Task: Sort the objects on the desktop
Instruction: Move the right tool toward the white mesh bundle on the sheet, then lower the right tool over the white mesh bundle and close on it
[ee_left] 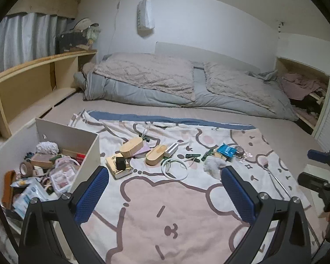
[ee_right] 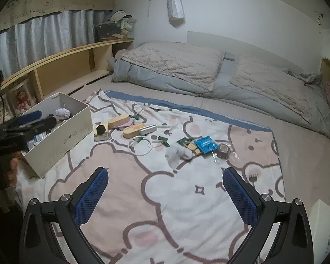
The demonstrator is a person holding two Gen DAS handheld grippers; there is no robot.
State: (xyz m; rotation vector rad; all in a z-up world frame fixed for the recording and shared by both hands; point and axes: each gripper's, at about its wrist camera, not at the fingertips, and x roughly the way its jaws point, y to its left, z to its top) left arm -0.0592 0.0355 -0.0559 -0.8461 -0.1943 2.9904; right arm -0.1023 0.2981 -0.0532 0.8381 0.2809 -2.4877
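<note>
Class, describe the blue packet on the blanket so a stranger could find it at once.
Start at the cartoon-bear blanket spread over the bed. Follow the row of clutter to its right end. The blue packet lies flat beside a brown tape roll, the only bright blue item there.

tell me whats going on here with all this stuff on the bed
A person holds a gripper in each hand, sorting small items off a cartoon blanket into a white box. The left gripper and right gripper have open, empty jaws. Wooden cases, a white cable and a blue packet lie unsorted.
</note>
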